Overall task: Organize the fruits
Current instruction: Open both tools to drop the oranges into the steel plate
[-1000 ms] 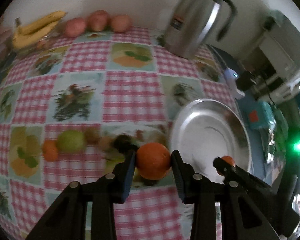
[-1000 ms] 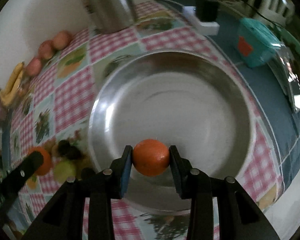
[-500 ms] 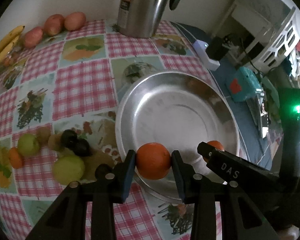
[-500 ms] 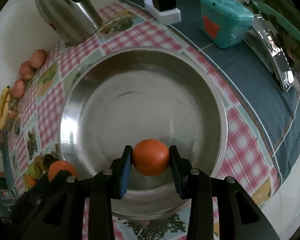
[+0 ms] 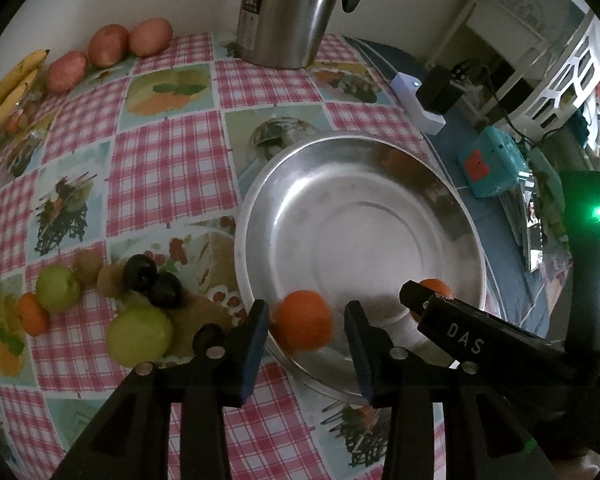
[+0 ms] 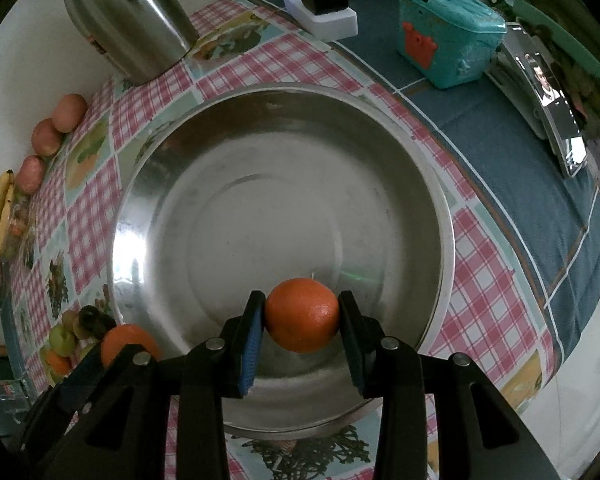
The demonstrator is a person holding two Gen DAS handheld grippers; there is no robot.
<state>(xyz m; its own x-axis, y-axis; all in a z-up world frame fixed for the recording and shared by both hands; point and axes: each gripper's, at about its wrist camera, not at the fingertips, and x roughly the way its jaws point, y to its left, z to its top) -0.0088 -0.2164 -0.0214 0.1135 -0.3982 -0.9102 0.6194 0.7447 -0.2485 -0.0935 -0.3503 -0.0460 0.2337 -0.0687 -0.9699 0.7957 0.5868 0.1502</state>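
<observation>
The left gripper (image 5: 306, 326) hangs over the near rim of the metal bowl (image 5: 260, 216), and its jaws are opening: an orange (image 5: 302, 320), blurred, sits between the blue pads with a clear gap on its right side, so the pads no longer press on it. The right gripper (image 6: 302, 320) points down over the same bowl and pinches a second orange (image 6: 302, 314) firmly between both pads, above the bowl's near inner wall. The bowl stands on a pink checked tablecloth (image 5: 168, 160). Just left of the bowl lies a cluster of fruit: two green apples (image 5: 140, 336), a small orange fruit (image 5: 32, 314), two dark plums (image 5: 152, 280) and brownish kiwis (image 5: 90, 266). At the far edge by the wall sit three reddish apples (image 5: 108, 44), bananas (image 5: 10, 84) and a steel jug (image 5: 288, 12).
</observation>
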